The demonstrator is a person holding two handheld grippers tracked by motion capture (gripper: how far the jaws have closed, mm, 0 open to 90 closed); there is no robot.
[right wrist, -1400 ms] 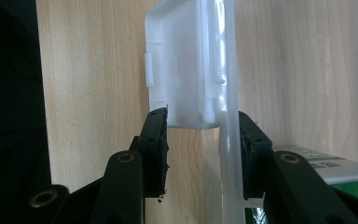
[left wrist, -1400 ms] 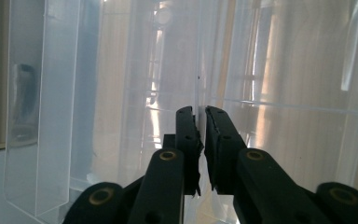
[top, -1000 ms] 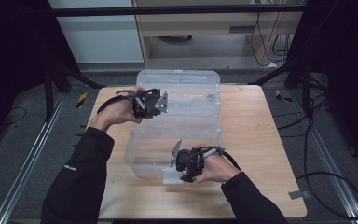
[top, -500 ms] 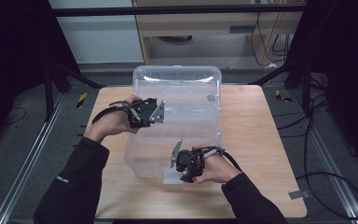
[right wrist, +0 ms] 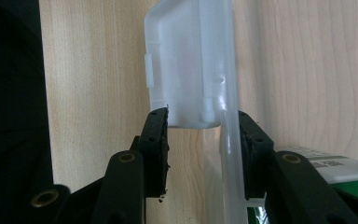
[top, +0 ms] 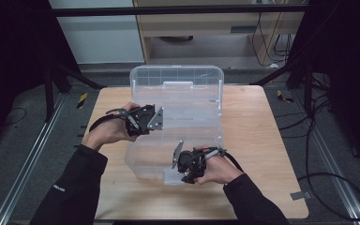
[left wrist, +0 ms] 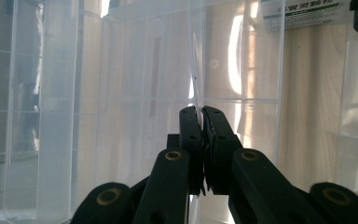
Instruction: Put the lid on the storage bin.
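Box: clear plastic box (top: 187,117) w/ lid, lying on the wooden bench (top: 262,154), roughly mid-bench; far end near the back edge, near end toward the person.
Left tool: left tool (top: 155,118) at the box's left side, about halfway along. In left gripper view (left wrist: 200,116) jaws nearly together, clenched on a thin clear wall edge of the box running up between them.
Left hand: left hand (top: 110,131) wraps the tool body; dark sleeve comes in from bottom left.
Right tool: right tool (top: 180,164) at the box's near edge. In right gripper view (right wrist: 203,123) jaws partway apart, grasping the white latch tab (right wrist: 186,60) plus the clear rim beside it; pads touch both sides.
Right hand: right hand (top: 215,168) just right of the tool, resting low on the bench; cable trails off right.
Label: green-white sticker (right wrist: 326,165) on the box, just beside the right jaw.
Bench surface: light wood grain seen thru the clear plastic in both gripper views.
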